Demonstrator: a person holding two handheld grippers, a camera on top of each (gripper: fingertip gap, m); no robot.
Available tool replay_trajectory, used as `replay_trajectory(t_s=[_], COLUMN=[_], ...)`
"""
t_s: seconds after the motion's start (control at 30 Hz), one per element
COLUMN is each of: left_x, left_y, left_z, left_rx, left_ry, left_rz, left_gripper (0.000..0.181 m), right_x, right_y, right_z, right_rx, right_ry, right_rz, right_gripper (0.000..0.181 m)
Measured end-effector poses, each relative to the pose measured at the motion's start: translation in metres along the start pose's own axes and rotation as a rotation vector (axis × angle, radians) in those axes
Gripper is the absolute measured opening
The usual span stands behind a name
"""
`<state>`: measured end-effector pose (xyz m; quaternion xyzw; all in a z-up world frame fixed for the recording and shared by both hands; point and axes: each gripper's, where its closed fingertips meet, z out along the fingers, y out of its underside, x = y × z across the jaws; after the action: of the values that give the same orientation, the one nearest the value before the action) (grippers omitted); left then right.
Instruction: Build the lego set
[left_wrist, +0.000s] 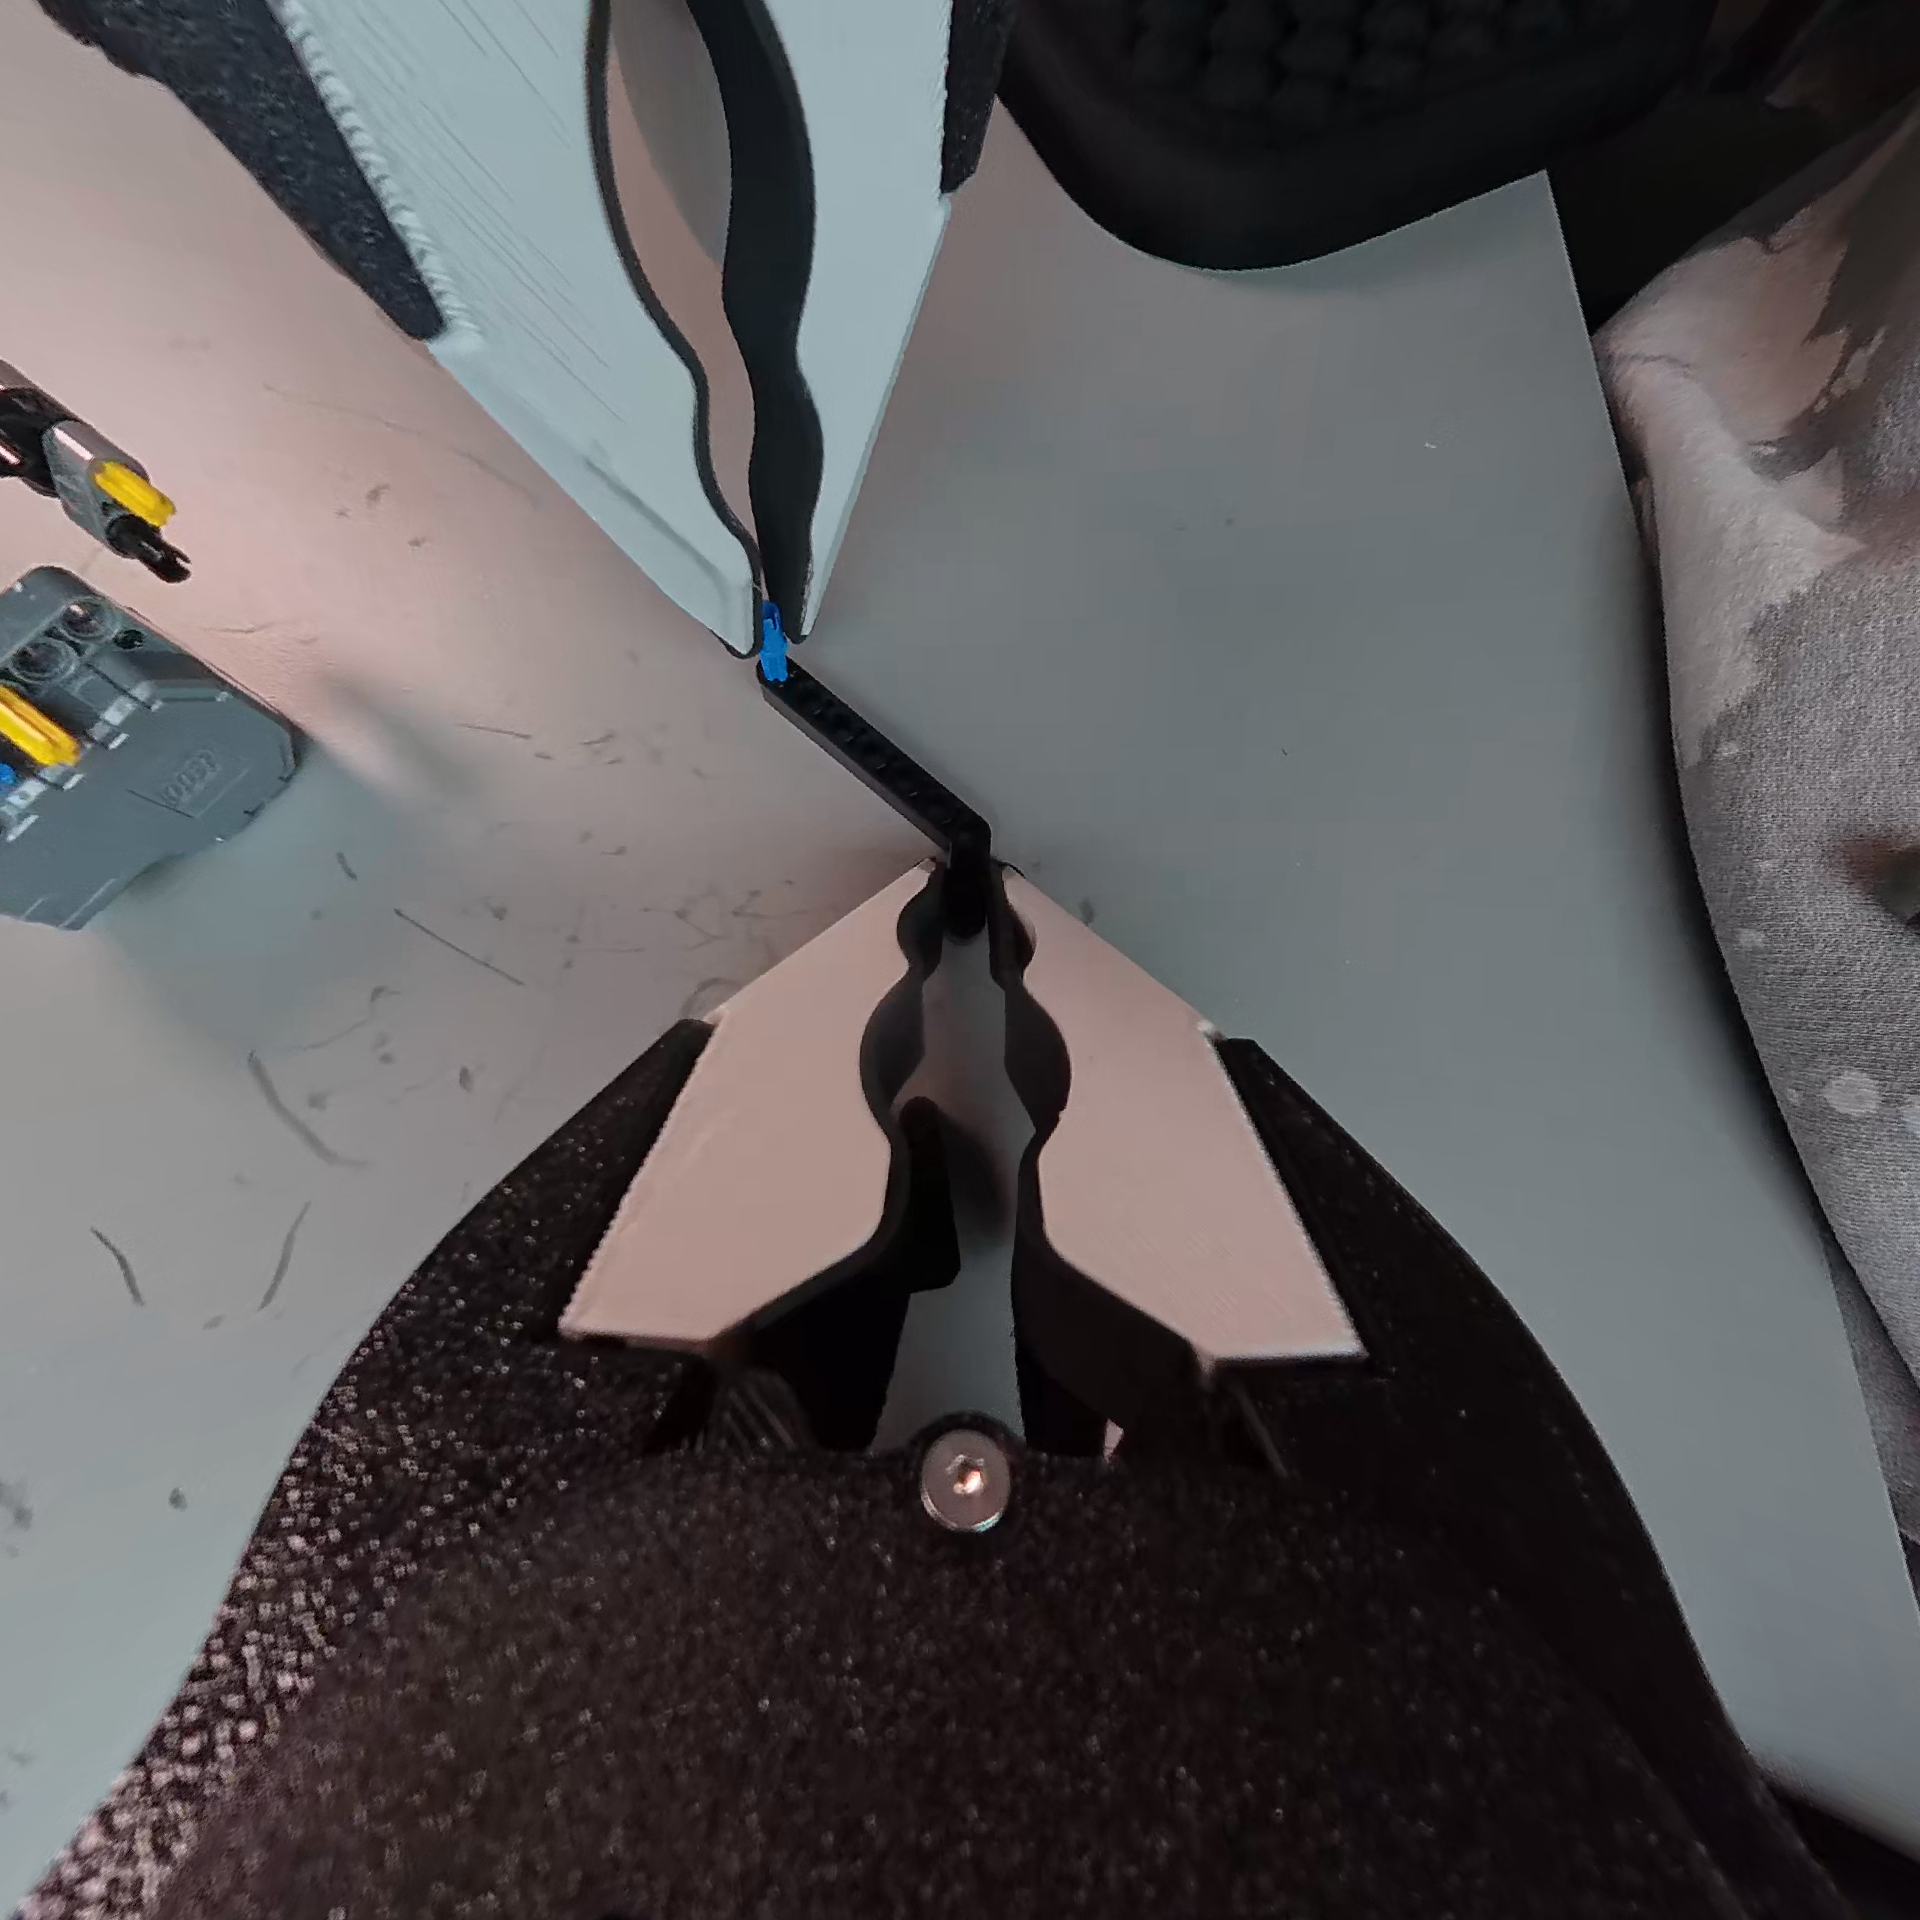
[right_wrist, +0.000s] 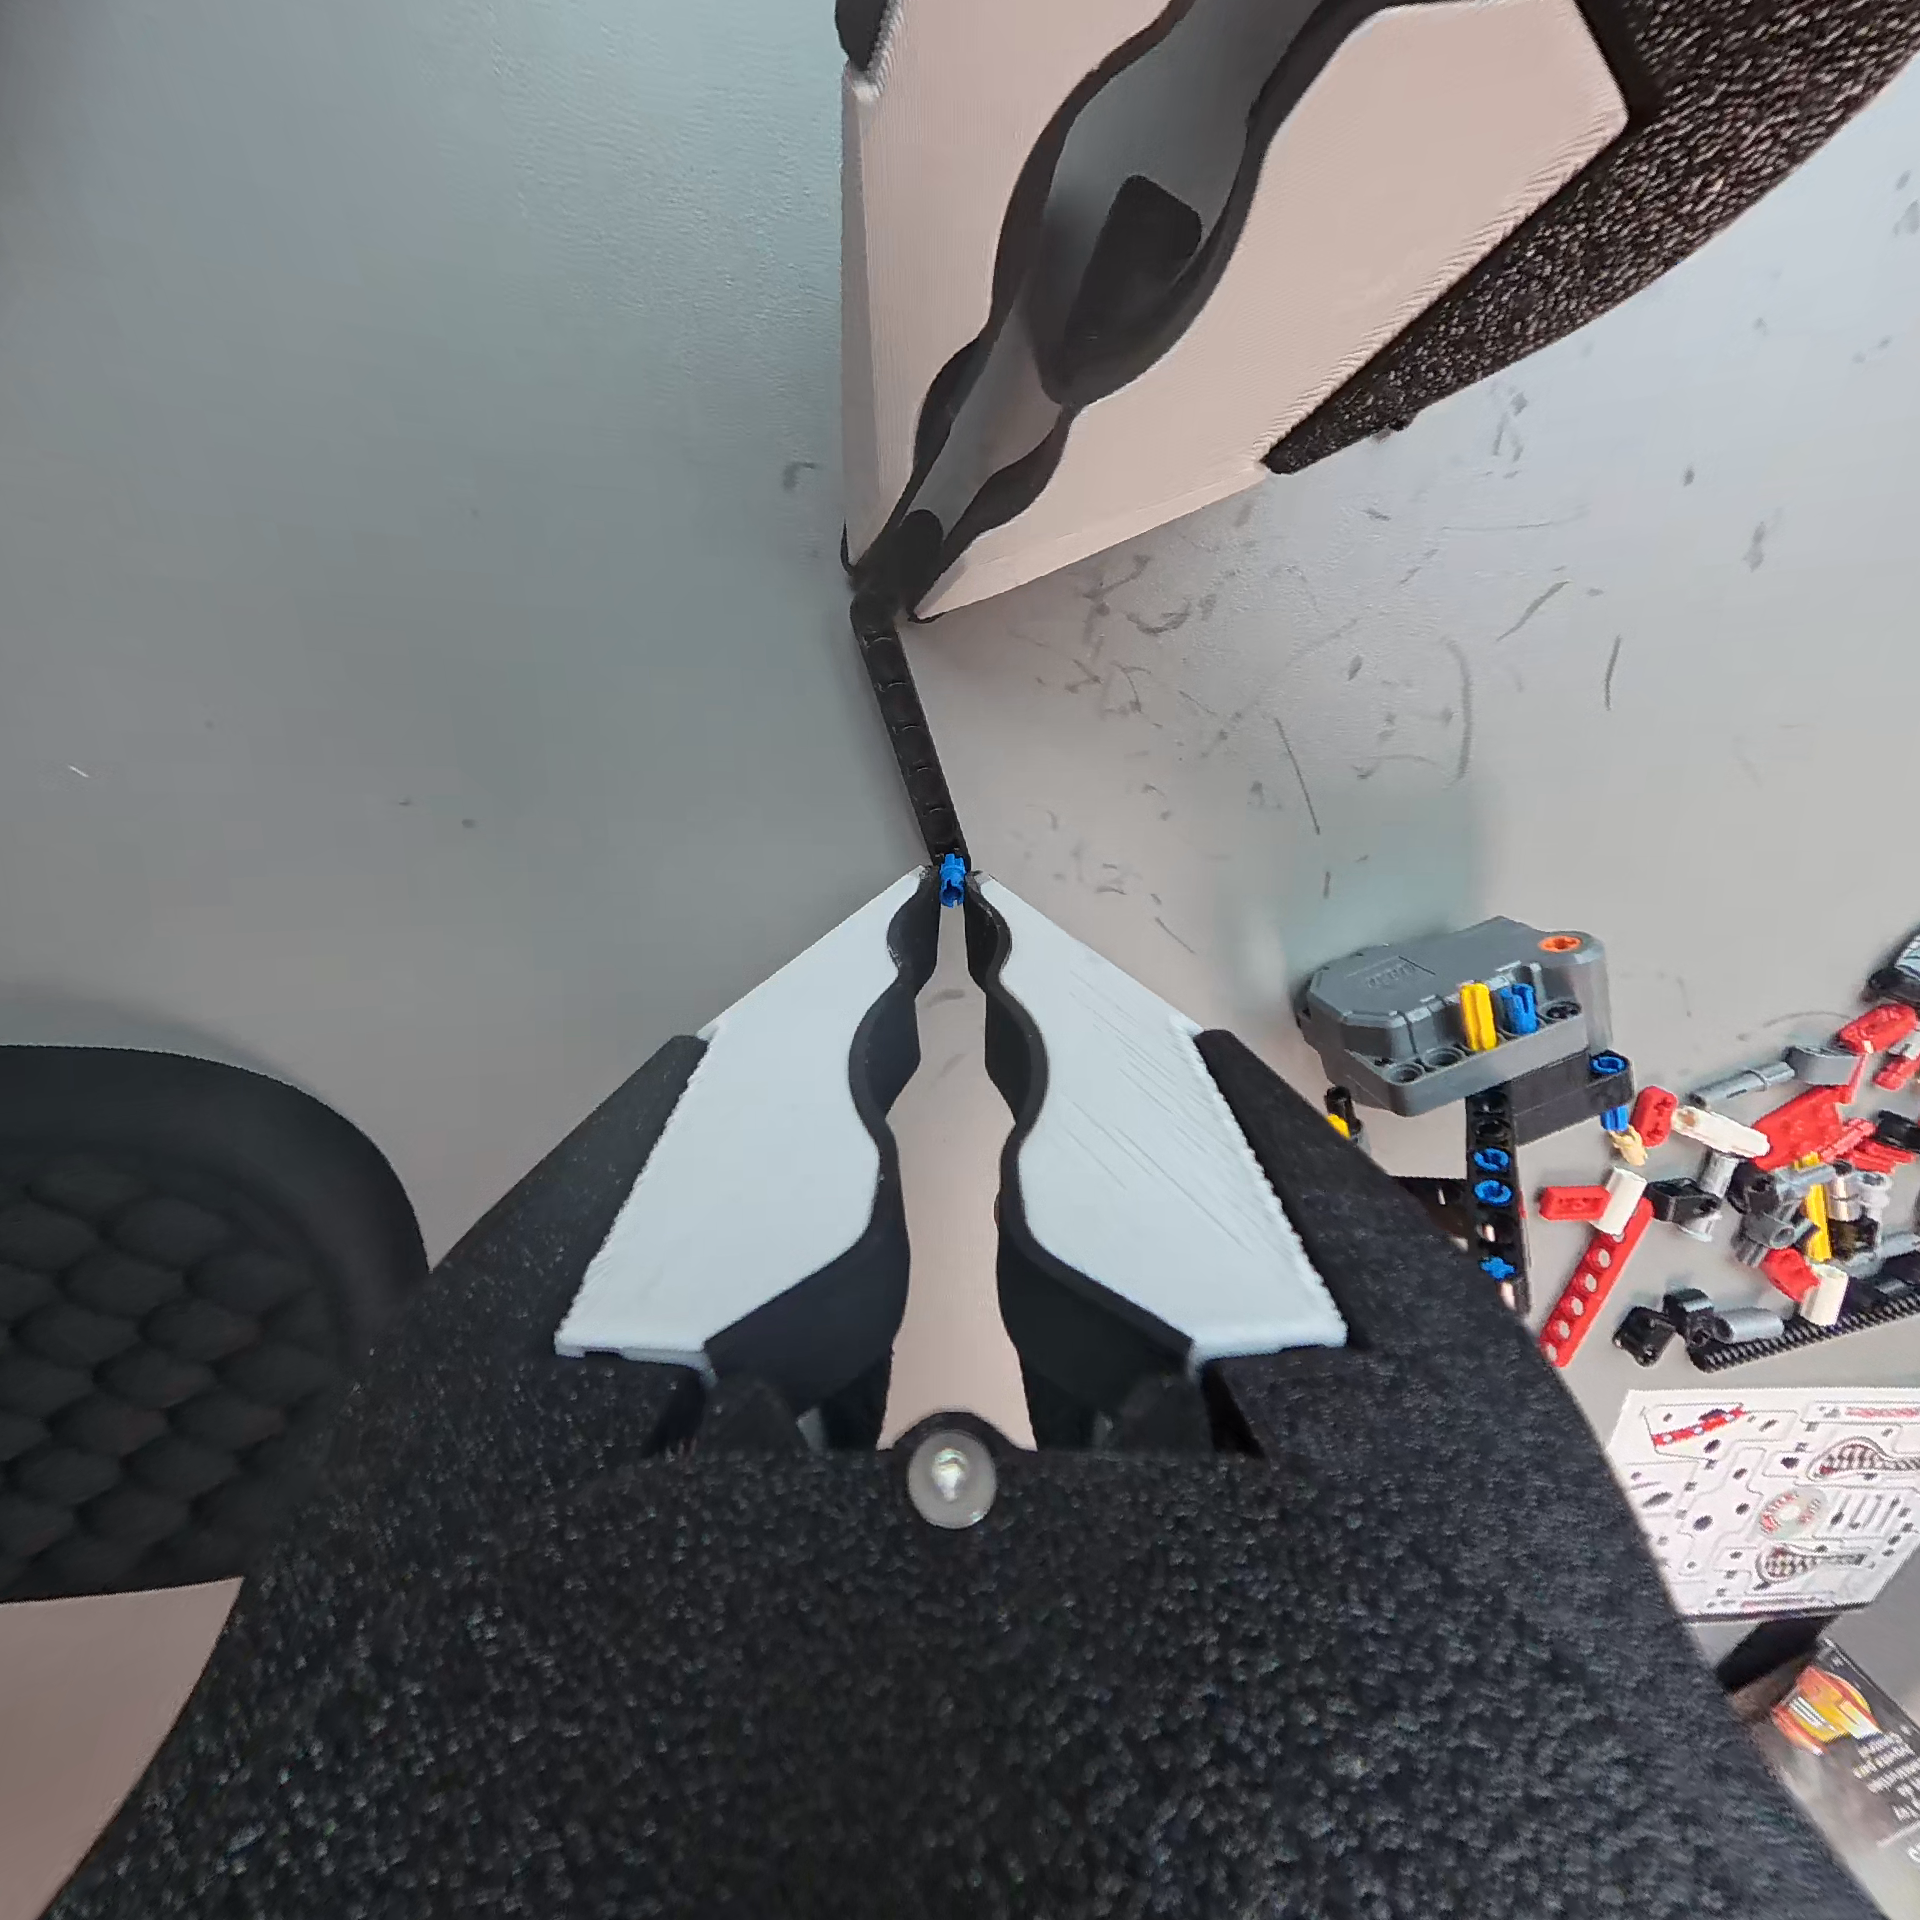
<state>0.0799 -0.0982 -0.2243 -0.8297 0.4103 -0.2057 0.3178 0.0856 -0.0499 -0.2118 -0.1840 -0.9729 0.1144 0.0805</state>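
Black beam (left_wrist: 883, 764) is clamped at one end by left gripper (left_wrist: 961, 894); blue pin (right_wrist: 950, 879) at its other end is pinched by right gripper (right_wrist: 948, 881).

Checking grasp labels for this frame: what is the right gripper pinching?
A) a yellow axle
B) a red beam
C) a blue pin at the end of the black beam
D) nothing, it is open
C: in the right wrist view the right gripper is closed on the blue pin at the near end of the black beam, whose far end the left gripper holds.

Black beam (left_wrist: 878, 758), blue pin (left_wrist: 772, 634)
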Motion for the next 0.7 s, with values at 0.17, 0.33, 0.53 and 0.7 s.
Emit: replay_trajectory(t_s=[0.17,0.33,0.53,0.7], left_x=[-0.0001,-0.0001,0.0005,0.0004], left_y=[-0.0001,-0.0001,-0.0001,0.0007], left_z=[0.0000,-0.0001,-0.0003,-0.0009], left_rx=[0.007,0.016,0.024,0.024], left_ry=[0.005,0.009,0.017,0.026], left_rz=[0.000,0.008,0.031,0.029], left_gripper=[0.007,0.007,0.007,0.007], right_x=[0.0000,0.0009,0.0003,-0.0004], right_y=[0.0001,-0.0002,-0.0013,-0.0019], right_z=[0.0003,0.0010,0.0079,0.0083], right_rx=[-0.029,-0.073,-0.105,-0.095], right_ry=[-0.014,-0.041,-0.089,-0.120], right_rz=[-0.038,-0.082,-0.146,-0.152], right_gripper=[0.004,0.004,0.004,0.004])
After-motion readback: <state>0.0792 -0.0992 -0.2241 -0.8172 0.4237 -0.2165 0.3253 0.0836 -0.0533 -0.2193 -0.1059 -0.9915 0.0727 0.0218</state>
